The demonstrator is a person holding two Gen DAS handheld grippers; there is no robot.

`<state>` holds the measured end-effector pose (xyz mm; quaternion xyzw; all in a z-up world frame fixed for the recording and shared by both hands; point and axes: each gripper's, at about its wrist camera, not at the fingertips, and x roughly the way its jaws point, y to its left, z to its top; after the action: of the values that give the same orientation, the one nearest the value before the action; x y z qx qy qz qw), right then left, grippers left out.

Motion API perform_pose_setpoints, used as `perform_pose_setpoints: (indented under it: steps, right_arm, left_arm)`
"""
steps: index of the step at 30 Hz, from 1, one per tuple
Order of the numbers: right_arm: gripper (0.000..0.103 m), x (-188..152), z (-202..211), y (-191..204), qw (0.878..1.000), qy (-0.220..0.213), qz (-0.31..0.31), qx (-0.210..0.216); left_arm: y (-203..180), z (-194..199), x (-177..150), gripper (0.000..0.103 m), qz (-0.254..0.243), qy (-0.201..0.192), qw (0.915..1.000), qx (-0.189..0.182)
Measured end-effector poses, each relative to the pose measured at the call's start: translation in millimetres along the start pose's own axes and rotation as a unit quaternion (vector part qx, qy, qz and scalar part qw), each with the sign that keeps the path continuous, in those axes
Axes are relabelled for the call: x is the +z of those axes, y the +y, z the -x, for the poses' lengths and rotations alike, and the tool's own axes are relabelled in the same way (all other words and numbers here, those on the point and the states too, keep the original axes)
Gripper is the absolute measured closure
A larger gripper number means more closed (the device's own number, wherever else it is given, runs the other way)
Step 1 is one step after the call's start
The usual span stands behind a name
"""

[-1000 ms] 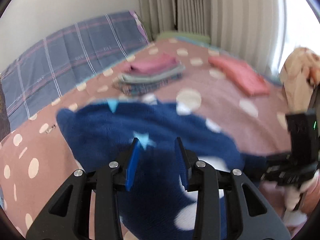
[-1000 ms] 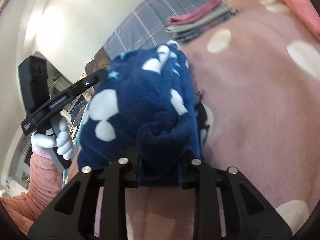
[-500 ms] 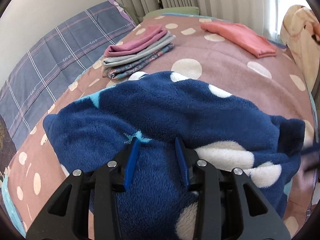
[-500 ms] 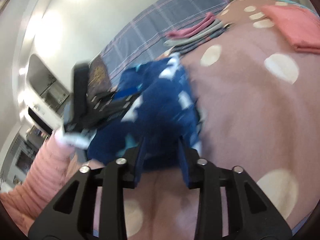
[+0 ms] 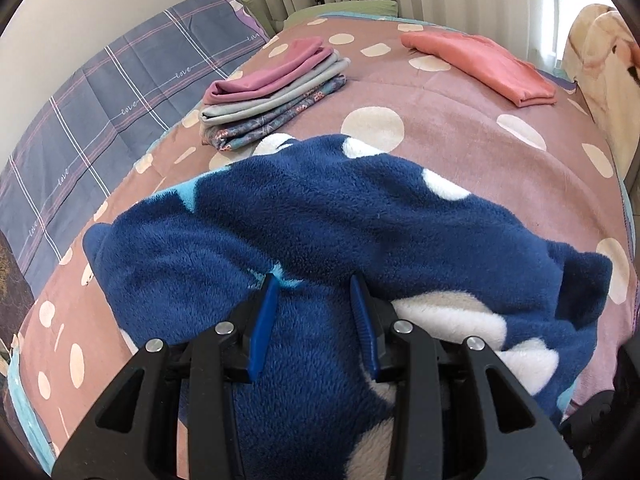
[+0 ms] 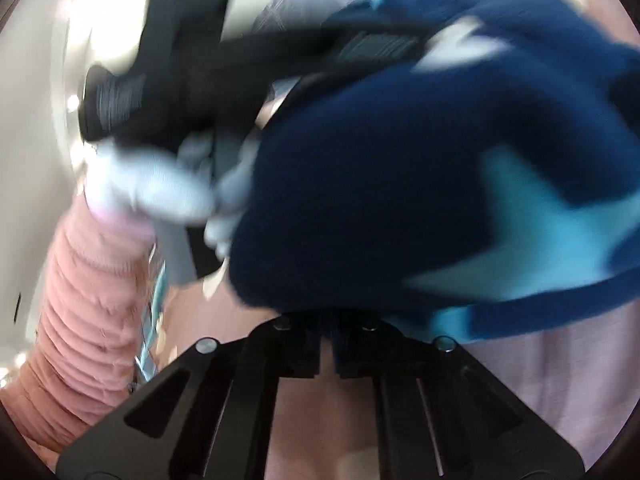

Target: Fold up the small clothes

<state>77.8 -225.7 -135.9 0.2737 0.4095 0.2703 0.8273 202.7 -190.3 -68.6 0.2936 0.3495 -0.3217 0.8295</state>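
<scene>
We see the blue fleece garment (image 5: 340, 216) lying spread on the pink dotted bedcover (image 5: 460, 120), in front of the stack of folded clothes (image 5: 272, 100). It looks thick, soft and light, so we judge that it will bend anywhere, sag when lifted and not slip easily from the pads. A good place to take hold is at a hem or a corner, where 2 layers can be pinched together; a bite in the middle would only raise a bump.

The left gripper (image 5: 316, 312) has its blue pads partly apart, with a ridge of fleece bunched between them, and the cloth seems pinched there. The right gripper (image 6: 328, 344) has its jaws brought together; the fleece hangs just over their tips, and we cannot tell if any cloth is caught.

The left wrist view shows the whole garment, the stack and a folded orange piece (image 5: 480, 64) further away. The right wrist view, blurred, shows instead the person's gloved hand (image 6: 160, 192) and pink sleeve (image 6: 88, 320) holding the other tool.
</scene>
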Motion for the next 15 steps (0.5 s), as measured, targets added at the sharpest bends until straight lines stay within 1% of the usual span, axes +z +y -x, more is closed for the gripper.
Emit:
perform_pose_setpoints:
  steps: [2, 4, 5, 6, 7, 8, 9, 10, 13, 15]
  right_arm:
    - [0.099, -0.6, -0.5, -8.8, 0.999, 0.019, -0.008, 0.04]
    - [0.1, -5.0, -2.4, -21.5, 0.995, 0.047, -0.03, 0.088]
    - [0.1, -6.6, 0.5, -23.4, 0.995, 0.042, -0.03, 0.084]
    - [0.1, -6.8, 8.9, -25.4, 0.997, 0.019, -0.029, 0.068]
    - [0.1, -7.2, 15.6, -26.9, 0.998, 0.002, -0.032, 0.062]
    - [0.1, -4.5, 25.5, -30.0, 0.997, -0.027, -0.043, 0.065]
    - [0.1, 0.1, 31.2, -31.8, 0.995, -0.046, -0.053, 0.074]
    - [0.1, 5.2, 29.6, -30.5, 0.994, -0.048, -0.057, 0.079]
    - [0.1, 9.3, -5.3, -15.1, 0.997, 0.001, -0.024, 0.068]
    - [0.1, 10.5, -11.8, -17.0, 0.997, 0.007, -0.034, 0.076]
  left_arm:
    - [1.1, 0.1, -0.4, 0.066, 0.003, -0.001, 1.0, -0.002]
    - [1.3, -0.6, 0.1, 0.066, 0.01, -0.003, 0.9999, -0.003]
    - [0.9, -0.7, 0.1, 0.066, 0.011, -0.004, 0.9999, -0.002]
    - [-0.3, -0.6, 0.0, 0.066, 0.01, -0.006, 0.9999, 0.001]
    - [-0.6, -0.2, -0.4, 0.066, 0.01, -0.007, 0.9999, 0.002]
    - [-0.5, 0.0, -0.8, 0.066, 0.012, -0.008, 0.9999, 0.002]
    - [0.2, -0.2, -0.8, 0.066, 0.014, -0.008, 0.9999, 0.002]
    - [0.7, -0.7, -0.3, 0.066, 0.017, -0.008, 0.9998, 0.001]
    - [0.4, -0.7, -1.5, 0.066, 0.016, -0.008, 0.9998, 0.004]
    - [1.1, 1.6, -5.2, 0.066, 0.019, -0.016, 0.9997, 0.005]
